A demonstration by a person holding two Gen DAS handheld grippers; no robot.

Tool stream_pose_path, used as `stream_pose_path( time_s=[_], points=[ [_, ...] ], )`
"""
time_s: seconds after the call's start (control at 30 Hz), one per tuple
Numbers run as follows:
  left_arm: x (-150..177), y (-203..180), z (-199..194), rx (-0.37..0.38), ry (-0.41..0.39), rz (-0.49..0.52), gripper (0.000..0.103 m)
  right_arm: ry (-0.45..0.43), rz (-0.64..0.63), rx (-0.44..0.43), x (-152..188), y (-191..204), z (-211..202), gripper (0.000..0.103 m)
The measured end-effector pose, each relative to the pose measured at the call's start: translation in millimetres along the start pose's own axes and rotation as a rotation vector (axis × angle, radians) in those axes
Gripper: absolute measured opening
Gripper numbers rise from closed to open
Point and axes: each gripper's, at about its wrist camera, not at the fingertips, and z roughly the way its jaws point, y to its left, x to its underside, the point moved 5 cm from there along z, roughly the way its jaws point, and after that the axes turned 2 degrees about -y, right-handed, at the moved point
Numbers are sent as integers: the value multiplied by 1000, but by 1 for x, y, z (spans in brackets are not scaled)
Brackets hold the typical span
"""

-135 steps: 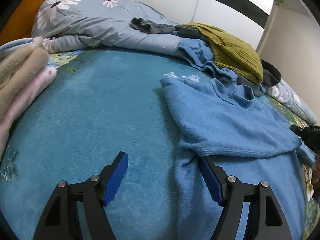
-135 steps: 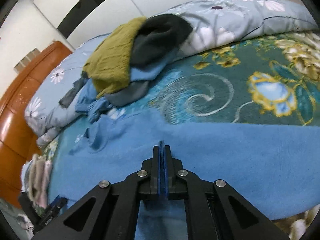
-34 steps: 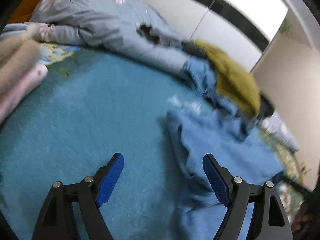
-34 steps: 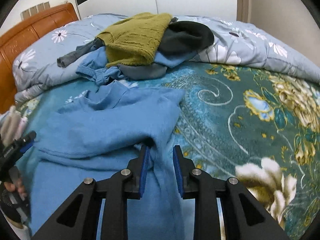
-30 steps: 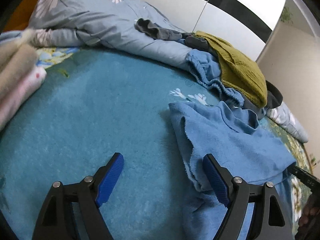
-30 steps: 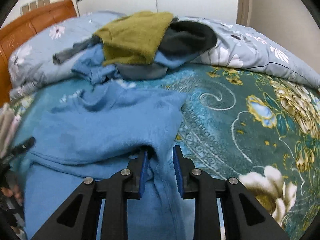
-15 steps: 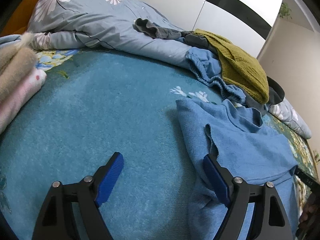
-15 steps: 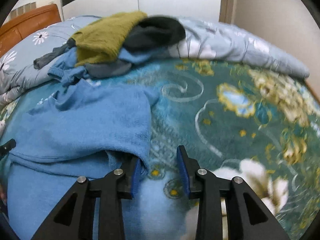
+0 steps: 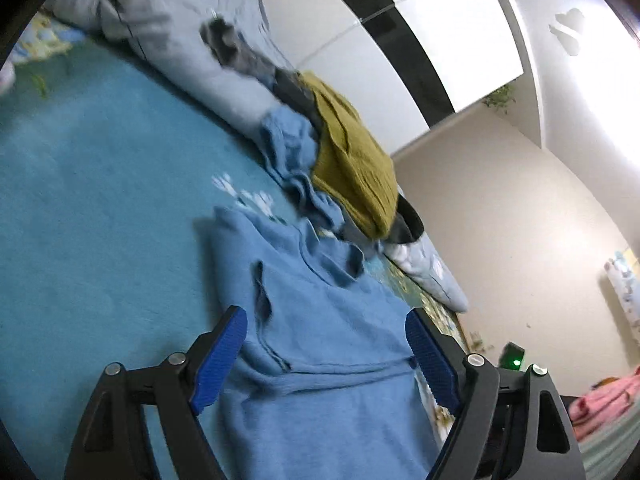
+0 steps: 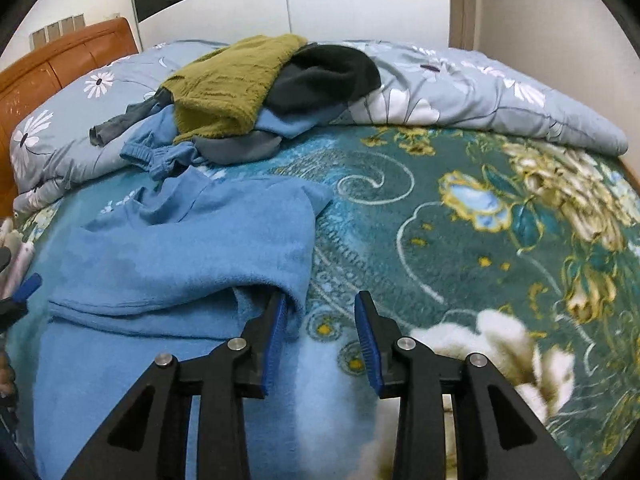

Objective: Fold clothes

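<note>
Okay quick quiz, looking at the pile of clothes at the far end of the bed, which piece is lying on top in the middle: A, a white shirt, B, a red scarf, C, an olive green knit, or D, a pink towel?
C: the olive green knit is draped over the top of the pile, with a dark garment beside it and crumpled blue clothes underneath.

Hidden or unclear from my tools:
- Light blue fleece sweater (image 10: 180, 248): lower hem cut off by bottom edge.
- Grey floral quilt (image 9: 168, 36): motion-blurred in left view.
- Stacked pale folded cloths (image 10: 16, 252): cropped at left edge.
- Pink bundle (image 9: 600, 404): too blurred to identify.
</note>
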Motion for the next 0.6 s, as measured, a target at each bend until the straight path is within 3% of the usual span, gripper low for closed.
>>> stream_pose_path(
  time_s=[0.27,0.37,0.43,0.5,0.53,0.57,0.6],
  points=[
    [0,-7,42,-96,118,87,71,8,9,-51,3,0,5,36],
    [3,4,47,-135,123,72,66,10,20,-64,5,-1,5,36],
    [5,9,48,-122,127,51,55,11,23,-70,6,-1,6,36],
    [8,12,49,-106,137,32,23,12,25,-76,7,-2,7,36],
    [8,12,49,-103,134,31,14,13,27,-77,7,-2,8,36],
    [5,9,46,-106,121,39,7,15,31,-81,7,-2,9,36],
    [3,7,43,-109,107,48,7,17,36,-84,8,-2,11,36]
  ],
)
